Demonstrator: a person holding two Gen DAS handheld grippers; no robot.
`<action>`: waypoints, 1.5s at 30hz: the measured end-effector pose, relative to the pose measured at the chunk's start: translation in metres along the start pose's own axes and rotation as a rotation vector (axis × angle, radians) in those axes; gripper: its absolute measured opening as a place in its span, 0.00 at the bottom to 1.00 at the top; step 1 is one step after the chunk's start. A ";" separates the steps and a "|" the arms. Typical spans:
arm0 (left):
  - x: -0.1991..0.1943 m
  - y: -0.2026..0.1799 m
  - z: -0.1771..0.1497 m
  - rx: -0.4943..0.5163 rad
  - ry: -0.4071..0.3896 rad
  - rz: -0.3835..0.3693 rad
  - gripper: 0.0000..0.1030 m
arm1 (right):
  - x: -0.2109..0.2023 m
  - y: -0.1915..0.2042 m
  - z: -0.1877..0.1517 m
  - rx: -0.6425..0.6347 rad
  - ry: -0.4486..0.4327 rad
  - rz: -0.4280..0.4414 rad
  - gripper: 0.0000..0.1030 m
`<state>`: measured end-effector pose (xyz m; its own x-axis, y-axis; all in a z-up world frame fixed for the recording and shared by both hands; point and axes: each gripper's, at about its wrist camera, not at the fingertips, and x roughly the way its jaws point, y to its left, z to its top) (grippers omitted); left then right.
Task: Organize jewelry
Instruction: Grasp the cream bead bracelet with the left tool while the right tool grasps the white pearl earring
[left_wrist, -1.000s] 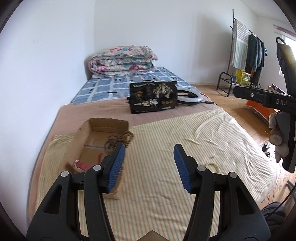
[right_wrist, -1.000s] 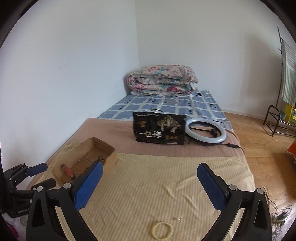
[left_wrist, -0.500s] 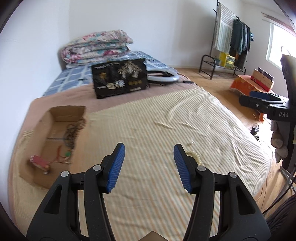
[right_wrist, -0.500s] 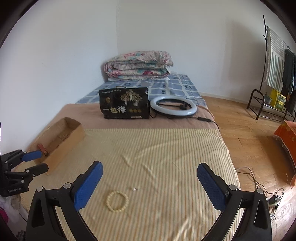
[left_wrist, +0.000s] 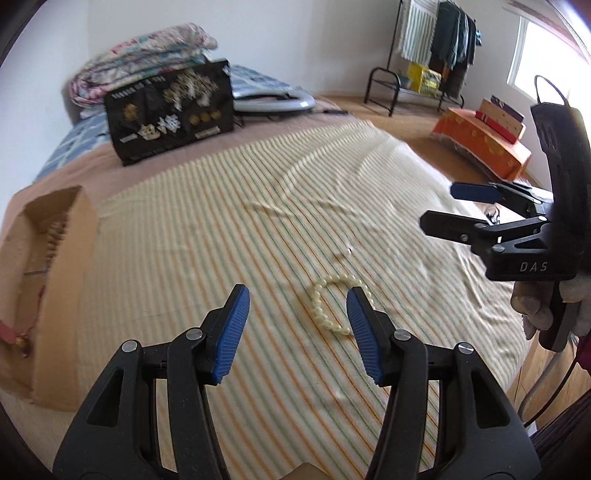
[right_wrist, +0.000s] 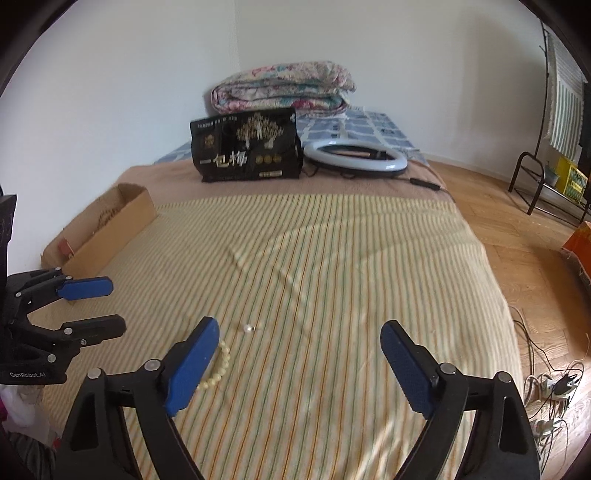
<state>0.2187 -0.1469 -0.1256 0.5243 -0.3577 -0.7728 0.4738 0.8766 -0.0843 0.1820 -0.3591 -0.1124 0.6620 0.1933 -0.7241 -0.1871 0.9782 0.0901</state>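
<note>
both tongs lowered toward bracelet (left_wrist: 334, 304) | left tongs (left_wrist: 295, 332) spread, empty | right tongs (right_wrist: 295, 369) narrowing, empty

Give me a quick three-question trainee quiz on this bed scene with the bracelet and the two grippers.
1. True or false: the cream bead bracelet lies inside the cardboard box.
2. What lies on the striped sheet just beyond the bracelet? A) a small loose bead B) a watch C) a key
3. Fill in: neither the left gripper nor the right gripper holds anything; both are ____.

Key
1. False: it lies on the sheet, outside the box.
2. A, the loose bead.
3. open
</note>
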 end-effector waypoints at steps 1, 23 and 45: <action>0.006 -0.002 0.000 0.005 0.011 -0.003 0.55 | 0.004 0.001 -0.002 -0.006 0.009 0.003 0.84; 0.073 -0.009 -0.008 0.004 0.104 0.020 0.25 | 0.072 0.018 -0.015 -0.071 0.133 0.088 0.47; 0.061 0.013 -0.018 -0.009 0.094 0.074 0.08 | 0.093 0.044 -0.014 -0.145 0.158 0.086 0.16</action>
<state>0.2441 -0.1513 -0.1851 0.4885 -0.2602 -0.8328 0.4296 0.9025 -0.0300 0.2256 -0.2988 -0.1854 0.5195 0.2506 -0.8169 -0.3478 0.9353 0.0658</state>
